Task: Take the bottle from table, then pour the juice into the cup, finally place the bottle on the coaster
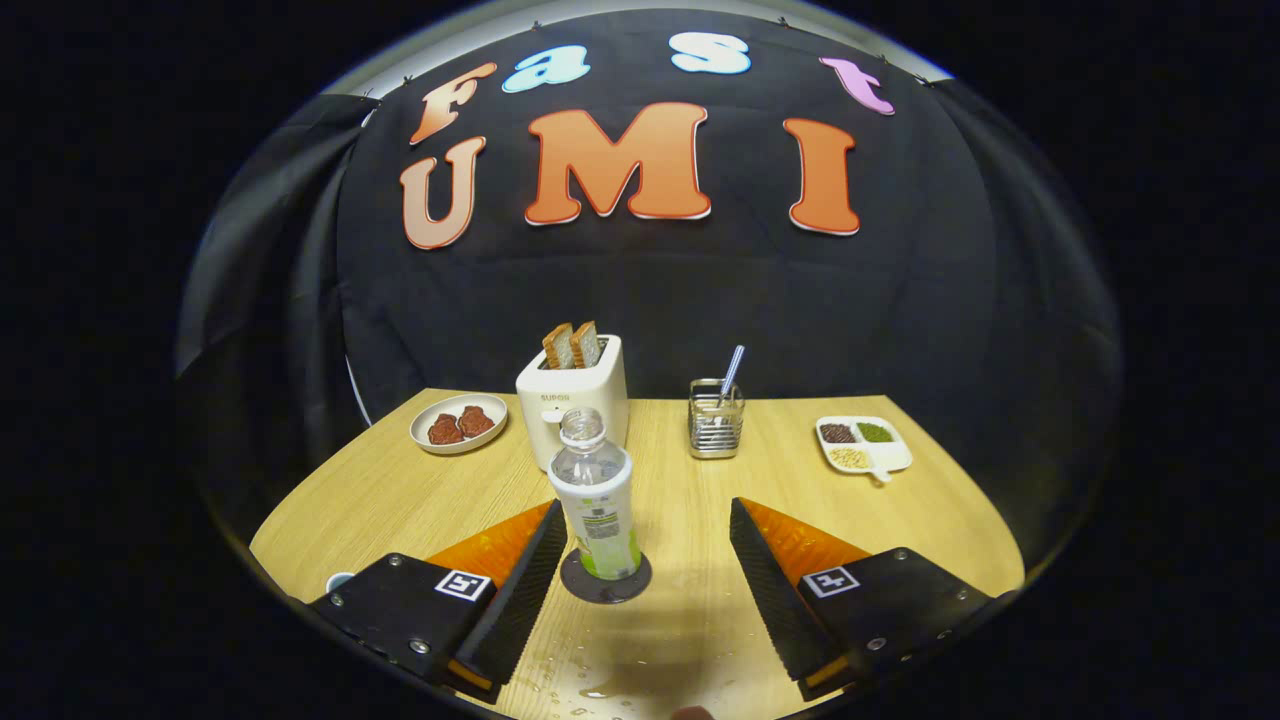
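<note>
An uncapped clear bottle (596, 497) with a white and green label stands upright on a dark round coaster (606, 580) on the wooden table (400, 490). My gripper (646, 530) is open, and the bottle stands between the fingers, close to the left finger (530, 565) and apart from the right one (765, 560); neither visibly presses on it. Past the left finger's outer side, a small piece of a white cup rim (339, 580) peeks out at the table's near edge.
A white toaster (572, 400) with two bread slices stands right behind the bottle. Left of it lies a plate (459, 423) with reddish food. A metal rack (716, 418) holding a straw and a divided snack dish (864, 444) sit farther right. Water drops (590, 685) wet the near table.
</note>
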Demonstrator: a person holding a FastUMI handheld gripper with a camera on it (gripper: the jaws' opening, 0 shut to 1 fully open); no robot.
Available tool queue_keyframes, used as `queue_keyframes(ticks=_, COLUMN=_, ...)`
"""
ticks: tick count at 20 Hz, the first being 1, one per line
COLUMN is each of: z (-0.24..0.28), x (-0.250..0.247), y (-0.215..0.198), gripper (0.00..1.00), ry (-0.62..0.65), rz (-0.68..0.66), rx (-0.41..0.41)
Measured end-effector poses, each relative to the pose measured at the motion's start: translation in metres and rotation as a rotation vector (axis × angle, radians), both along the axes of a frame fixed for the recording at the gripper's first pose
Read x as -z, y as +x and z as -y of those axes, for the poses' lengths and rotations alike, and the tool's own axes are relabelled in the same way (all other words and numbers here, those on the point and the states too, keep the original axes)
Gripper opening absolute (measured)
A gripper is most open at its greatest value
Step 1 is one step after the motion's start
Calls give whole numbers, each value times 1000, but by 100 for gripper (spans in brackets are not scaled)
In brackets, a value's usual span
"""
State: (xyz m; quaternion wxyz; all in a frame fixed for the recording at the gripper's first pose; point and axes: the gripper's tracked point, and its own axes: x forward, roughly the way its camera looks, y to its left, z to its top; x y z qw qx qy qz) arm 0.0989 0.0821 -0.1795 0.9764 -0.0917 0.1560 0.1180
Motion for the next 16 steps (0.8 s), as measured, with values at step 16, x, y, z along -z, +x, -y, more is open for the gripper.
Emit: queue_keyframes(ticks=16, z=69, x=-165, y=-119, gripper=97, ry=76, rz=162, rx=147)
